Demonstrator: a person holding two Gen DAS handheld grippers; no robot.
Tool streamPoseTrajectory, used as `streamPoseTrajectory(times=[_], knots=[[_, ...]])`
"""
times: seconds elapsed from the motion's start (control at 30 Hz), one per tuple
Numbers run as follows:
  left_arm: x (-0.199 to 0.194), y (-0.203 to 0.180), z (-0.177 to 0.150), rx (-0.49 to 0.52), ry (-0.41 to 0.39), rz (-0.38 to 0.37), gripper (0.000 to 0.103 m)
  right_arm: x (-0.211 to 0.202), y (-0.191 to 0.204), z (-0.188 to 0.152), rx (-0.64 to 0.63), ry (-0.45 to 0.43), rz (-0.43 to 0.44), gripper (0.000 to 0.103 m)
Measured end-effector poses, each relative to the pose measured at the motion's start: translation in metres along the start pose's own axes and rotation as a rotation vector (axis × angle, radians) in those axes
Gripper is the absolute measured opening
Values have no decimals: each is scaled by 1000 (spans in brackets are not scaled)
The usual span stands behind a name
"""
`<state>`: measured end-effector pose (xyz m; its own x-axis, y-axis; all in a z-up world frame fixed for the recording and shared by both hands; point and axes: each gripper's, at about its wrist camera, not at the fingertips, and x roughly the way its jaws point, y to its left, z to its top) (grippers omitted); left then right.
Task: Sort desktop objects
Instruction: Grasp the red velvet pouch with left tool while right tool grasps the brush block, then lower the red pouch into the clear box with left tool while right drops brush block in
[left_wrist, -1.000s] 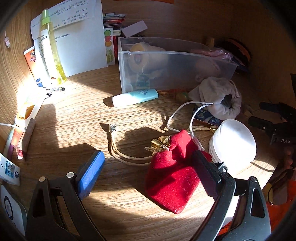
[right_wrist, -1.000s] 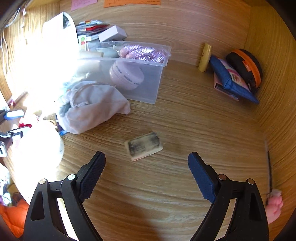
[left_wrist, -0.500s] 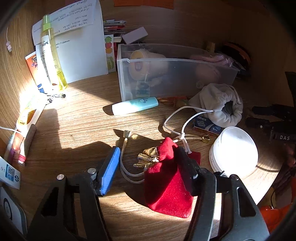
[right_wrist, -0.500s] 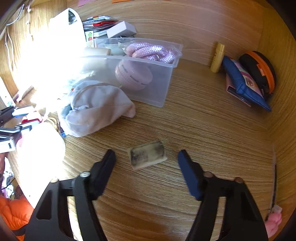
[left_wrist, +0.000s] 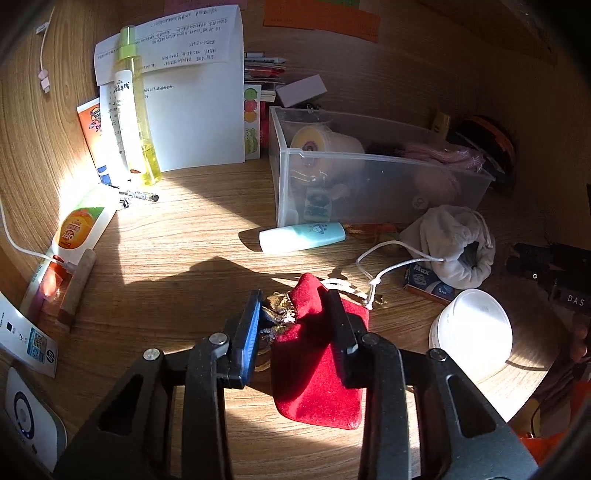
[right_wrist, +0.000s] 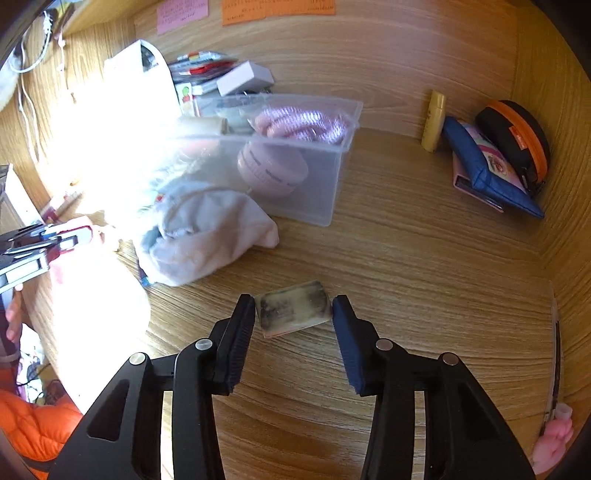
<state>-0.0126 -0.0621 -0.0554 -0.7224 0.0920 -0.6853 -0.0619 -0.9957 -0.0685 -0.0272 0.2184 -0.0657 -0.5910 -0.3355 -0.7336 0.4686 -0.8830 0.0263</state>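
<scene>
Near the front edge of the desk, the left gripper is closing on the neck of a red velvet pouch; both pads press its gathered top and gold trim. A clear plastic bin stands toward the back edge, a white drawstring bag just in front of it. Further right on the desk, the right gripper is closing around a smudged eraser; its pads seem not quite to touch it, though the angle makes this hard to judge.

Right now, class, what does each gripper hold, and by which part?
The left gripper is closing on the red pouch at its gathered neck. The right gripper is closing around the eraser, ends between its fingers.
</scene>
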Motion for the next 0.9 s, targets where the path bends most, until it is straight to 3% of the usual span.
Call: streamPoseTrajectory(times=[0.23, 0.9], knots=[[-13, -6, 23, 8, -82, -12, 33, -14, 9, 16, -25, -55, 16, 40], [-3, -15, 95, 17, -194, -46, 33, -12, 24, 76, -60, -144, 119, 40]])
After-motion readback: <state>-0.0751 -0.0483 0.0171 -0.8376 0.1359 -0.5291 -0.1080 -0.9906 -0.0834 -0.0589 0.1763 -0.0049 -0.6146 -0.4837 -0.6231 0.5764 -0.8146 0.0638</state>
